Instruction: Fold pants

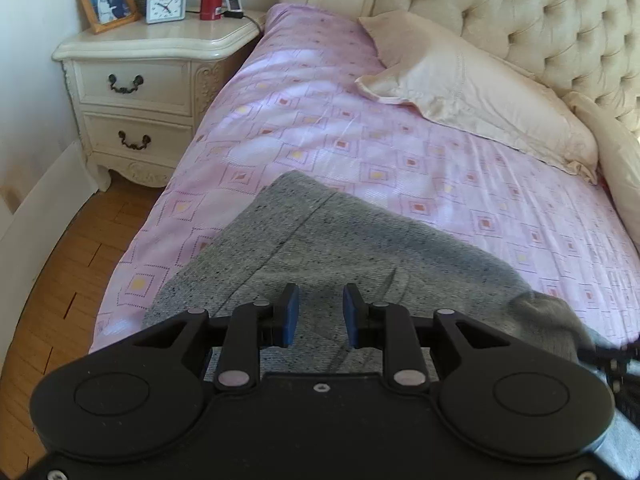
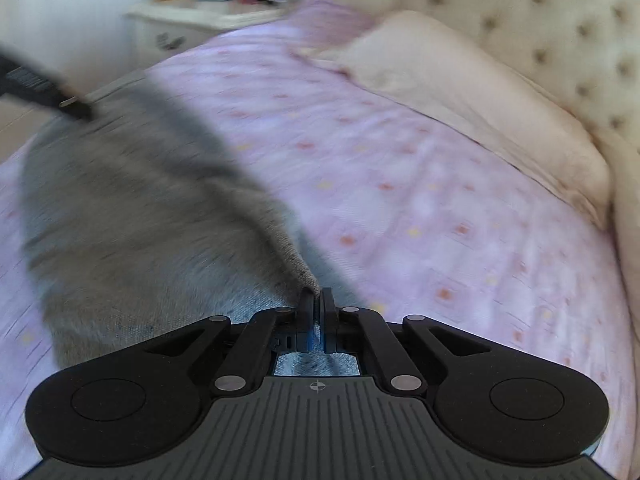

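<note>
Pants (image 1: 320, 240): grey, lying on pink bed sheet (image 1: 440, 184), near bed edge.
Pillow (image 1: 472, 92): cream, by tufted headboard (image 1: 540, 12).
Right gripper (image 2: 316, 294): fingers clenched on a raised fold of pants fabric.
Left gripper (image 1: 321, 312): fingers apart, above pants, not pressing cloth.

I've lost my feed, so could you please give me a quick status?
Left gripper open above the gray pants. Right gripper shut on a pants edge. Pants on pink bedspread; nothing blocking.
</note>
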A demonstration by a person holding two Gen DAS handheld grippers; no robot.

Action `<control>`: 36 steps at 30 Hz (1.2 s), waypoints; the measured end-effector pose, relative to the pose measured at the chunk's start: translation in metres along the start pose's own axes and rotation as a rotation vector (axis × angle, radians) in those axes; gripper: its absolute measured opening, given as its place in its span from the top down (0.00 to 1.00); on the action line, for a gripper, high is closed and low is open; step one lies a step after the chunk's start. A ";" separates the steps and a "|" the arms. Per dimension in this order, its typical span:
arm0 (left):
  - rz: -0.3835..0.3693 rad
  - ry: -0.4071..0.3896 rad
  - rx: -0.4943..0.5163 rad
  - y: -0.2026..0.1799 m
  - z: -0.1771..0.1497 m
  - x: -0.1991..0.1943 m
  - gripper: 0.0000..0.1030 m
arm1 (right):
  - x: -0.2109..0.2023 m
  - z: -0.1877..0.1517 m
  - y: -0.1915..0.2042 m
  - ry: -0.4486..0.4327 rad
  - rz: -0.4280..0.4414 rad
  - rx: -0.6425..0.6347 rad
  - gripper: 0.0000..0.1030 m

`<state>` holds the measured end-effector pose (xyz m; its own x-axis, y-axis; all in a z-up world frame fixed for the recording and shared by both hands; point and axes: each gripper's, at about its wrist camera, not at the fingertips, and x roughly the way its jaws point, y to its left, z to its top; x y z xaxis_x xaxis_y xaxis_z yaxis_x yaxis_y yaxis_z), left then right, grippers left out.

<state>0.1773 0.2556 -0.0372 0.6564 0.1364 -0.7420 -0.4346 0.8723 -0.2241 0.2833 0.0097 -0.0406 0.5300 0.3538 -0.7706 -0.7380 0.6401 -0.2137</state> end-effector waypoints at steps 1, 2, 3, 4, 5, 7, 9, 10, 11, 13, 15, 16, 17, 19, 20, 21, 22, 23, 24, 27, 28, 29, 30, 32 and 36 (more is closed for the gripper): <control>-0.007 -0.011 0.005 -0.002 0.000 -0.002 0.69 | 0.007 0.001 -0.005 0.023 0.009 0.031 0.97; -0.008 -0.021 0.015 -0.004 0.000 -0.003 0.69 | 0.012 0.000 -0.006 0.033 -0.002 0.034 0.97; -0.005 -0.024 0.030 -0.006 -0.001 -0.003 0.68 | 0.015 -0.002 -0.003 0.040 -0.020 0.009 0.96; -0.005 -0.019 0.045 -0.007 -0.002 -0.003 0.65 | 0.018 -0.003 -0.001 0.046 -0.030 -0.002 0.97; -0.008 -0.015 0.054 -0.008 -0.003 -0.002 0.60 | 0.020 -0.002 0.000 0.048 -0.040 0.016 0.96; -0.016 -0.008 0.055 -0.007 -0.003 0.001 0.57 | 0.019 0.000 -0.003 0.052 -0.046 0.075 0.97; 0.011 0.010 0.063 -0.007 -0.003 0.008 0.54 | 0.017 0.003 -0.002 0.047 -0.076 0.080 0.88; 0.036 0.031 0.076 -0.007 -0.002 0.015 0.53 | 0.015 0.003 -0.003 0.039 -0.094 0.080 0.85; 0.048 0.056 0.082 -0.005 -0.002 0.025 0.52 | 0.013 0.005 -0.006 0.036 -0.098 0.104 0.85; 0.068 0.036 0.043 0.000 0.001 0.032 0.51 | 0.005 0.009 -0.013 0.012 -0.122 0.170 0.85; 0.068 0.037 0.002 0.005 0.008 0.036 0.51 | -0.012 0.015 -0.006 -0.079 -0.155 0.145 0.85; 0.062 0.033 -0.014 0.008 0.009 0.036 0.51 | -0.020 0.018 0.000 -0.132 -0.121 0.119 0.85; 0.056 0.034 -0.025 0.010 0.009 0.036 0.51 | -0.026 0.022 0.008 -0.170 -0.073 0.094 0.85; 0.062 0.032 -0.017 0.009 0.008 0.036 0.51 | -0.023 0.031 0.027 -0.161 0.019 0.046 0.85; 0.073 0.028 0.001 0.006 0.006 0.036 0.51 | -0.017 0.033 0.037 -0.142 0.058 0.020 0.85; 0.085 0.025 0.021 0.003 0.005 0.035 0.51 | -0.010 0.035 0.047 -0.125 0.081 -0.004 0.85; 0.095 0.020 0.038 0.000 0.004 0.035 0.51 | -0.001 0.037 0.054 -0.109 0.082 -0.019 0.85; 0.100 0.015 0.050 -0.002 0.003 0.034 0.51 | 0.010 0.037 0.059 -0.092 0.065 -0.018 0.85; 0.101 0.013 0.056 -0.002 0.003 0.034 0.51 | 0.022 0.040 0.059 -0.067 0.037 0.002 0.85; 0.086 0.007 0.043 0.000 0.003 0.033 0.51 | 0.051 0.045 0.044 -0.047 -0.044 0.107 0.82; 0.080 0.006 0.040 0.001 0.003 0.032 0.52 | 0.050 0.048 0.039 -0.060 -0.060 0.137 0.81; 0.079 0.001 0.043 0.001 0.003 0.031 0.52 | 0.046 0.050 0.035 -0.077 -0.076 0.176 0.81; 0.083 -0.002 0.052 0.000 0.002 0.031 0.52 | 0.036 0.048 0.030 -0.111 -0.077 0.218 0.81; 0.095 -0.010 0.071 -0.003 0.000 0.032 0.52 | 0.010 0.036 0.017 -0.180 -0.094 0.282 0.81; 0.118 -0.033 0.087 -0.009 -0.003 0.033 0.52 | -0.043 -0.018 -0.022 -0.186 -0.243 0.314 0.79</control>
<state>0.2014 0.2506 -0.0612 0.6245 0.2543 -0.7385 -0.4558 0.8865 -0.0801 0.2693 -0.0313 -0.0137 0.7600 0.2659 -0.5930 -0.4350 0.8861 -0.1601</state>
